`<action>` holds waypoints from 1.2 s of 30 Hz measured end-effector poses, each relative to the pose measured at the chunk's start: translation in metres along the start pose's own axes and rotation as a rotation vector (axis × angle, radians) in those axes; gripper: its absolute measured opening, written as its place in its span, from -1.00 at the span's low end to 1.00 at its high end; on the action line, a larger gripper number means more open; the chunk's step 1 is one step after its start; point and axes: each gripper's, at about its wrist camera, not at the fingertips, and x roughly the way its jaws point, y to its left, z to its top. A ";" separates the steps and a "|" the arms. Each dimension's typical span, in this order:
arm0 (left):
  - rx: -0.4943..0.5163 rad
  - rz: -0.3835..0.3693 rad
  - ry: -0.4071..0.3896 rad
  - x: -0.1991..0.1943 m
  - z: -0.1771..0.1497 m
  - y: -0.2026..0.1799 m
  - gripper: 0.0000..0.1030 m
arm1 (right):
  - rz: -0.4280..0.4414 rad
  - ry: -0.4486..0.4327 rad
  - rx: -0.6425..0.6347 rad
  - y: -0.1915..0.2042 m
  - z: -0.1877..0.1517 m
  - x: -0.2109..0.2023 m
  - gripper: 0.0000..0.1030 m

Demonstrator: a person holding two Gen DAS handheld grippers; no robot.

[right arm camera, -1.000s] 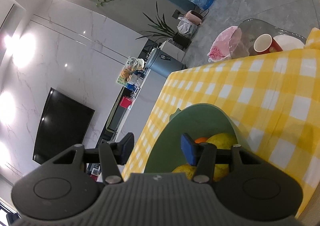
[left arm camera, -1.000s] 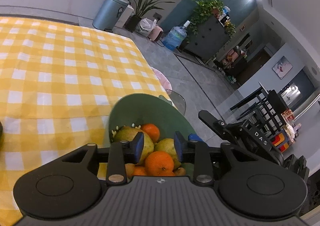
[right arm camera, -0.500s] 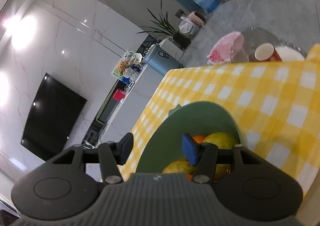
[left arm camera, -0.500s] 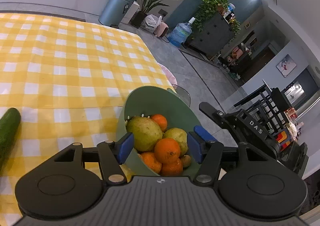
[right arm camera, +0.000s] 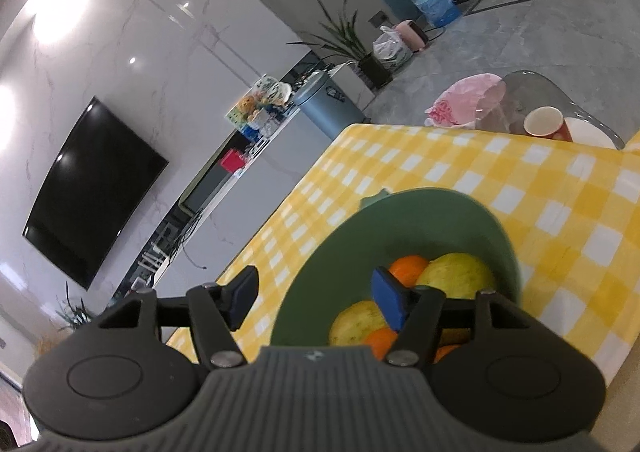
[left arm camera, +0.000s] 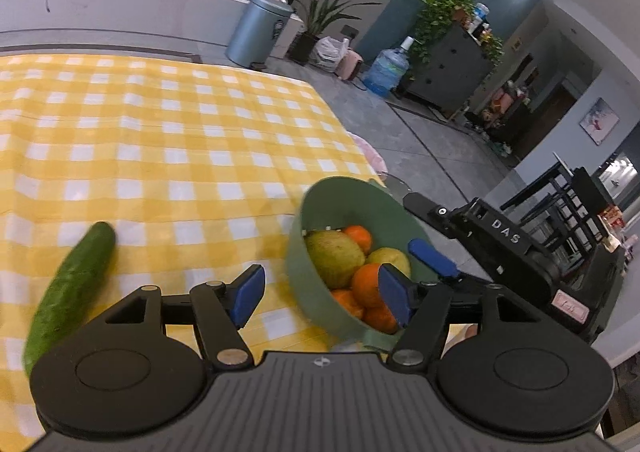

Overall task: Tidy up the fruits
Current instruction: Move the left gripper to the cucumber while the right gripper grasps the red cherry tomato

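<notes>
Since a second ago both grippers have let go of the bowl (left arm camera: 320,252) rim and drawn back; a cucumber (left arm camera: 68,288) has come into the left view. Left gripper (left arm camera: 322,298) jaws are opening, the rim between them but clear of the pads. Right gripper (right arm camera: 316,302) likewise opening, astride the rim, holding nothing. Bowl sits at the tablecloth (left arm camera: 160,132) right edge, near its corner, full of oranges (left arm camera: 368,284) and pears (left arm camera: 334,258). Judged heavy when loaded, stiff, smooth plastic: grip opposite rims. Fruit is round, firm, inclined to roll.
</notes>
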 end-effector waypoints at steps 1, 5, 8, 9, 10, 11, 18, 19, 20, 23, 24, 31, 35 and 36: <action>-0.006 0.008 -0.002 -0.002 0.000 0.003 0.48 | 0.007 0.007 -0.016 0.004 -0.001 0.001 0.22; -0.041 0.045 -0.012 -0.010 0.000 0.014 0.48 | 0.059 0.079 -0.088 0.022 -0.007 0.010 0.31; -0.064 0.067 -0.011 -0.016 -0.001 0.023 0.48 | 0.081 0.133 -0.146 0.036 -0.016 0.019 0.31; -0.072 0.074 -0.012 -0.018 -0.002 0.026 0.48 | 0.088 0.149 -0.173 0.042 -0.018 0.021 0.31; -0.078 0.081 -0.013 -0.021 -0.003 0.028 0.48 | 0.097 0.160 -0.192 0.046 -0.021 0.022 0.31; -0.084 0.090 -0.015 -0.024 -0.004 0.032 0.48 | 0.111 0.177 -0.209 0.050 -0.024 0.023 0.32; -0.126 0.222 0.012 -0.038 -0.013 0.052 0.48 | 0.146 0.280 -0.351 0.078 -0.047 0.030 0.31; -0.138 0.229 0.010 -0.041 -0.015 0.056 0.48 | 0.143 0.296 -0.369 0.082 -0.050 0.031 0.31; -0.148 0.230 0.010 -0.044 -0.016 0.061 0.48 | 0.138 0.313 -0.386 0.085 -0.054 0.032 0.31; -0.180 0.239 0.016 -0.053 -0.020 0.074 0.48 | 0.127 0.350 -0.438 0.093 -0.068 0.032 0.31; -0.190 0.247 0.018 -0.055 -0.022 0.078 0.48 | 0.119 0.365 -0.458 0.096 -0.073 0.032 0.31; -0.259 0.319 0.024 -0.067 -0.026 0.102 0.48 | 0.064 0.467 -0.554 0.114 -0.104 0.042 0.30; -0.258 0.357 0.026 -0.068 -0.029 0.114 0.48 | 0.022 0.526 -0.552 0.113 -0.116 0.051 0.30; -0.262 0.365 0.029 -0.067 -0.029 0.117 0.48 | 0.017 0.537 -0.563 0.114 -0.119 0.052 0.30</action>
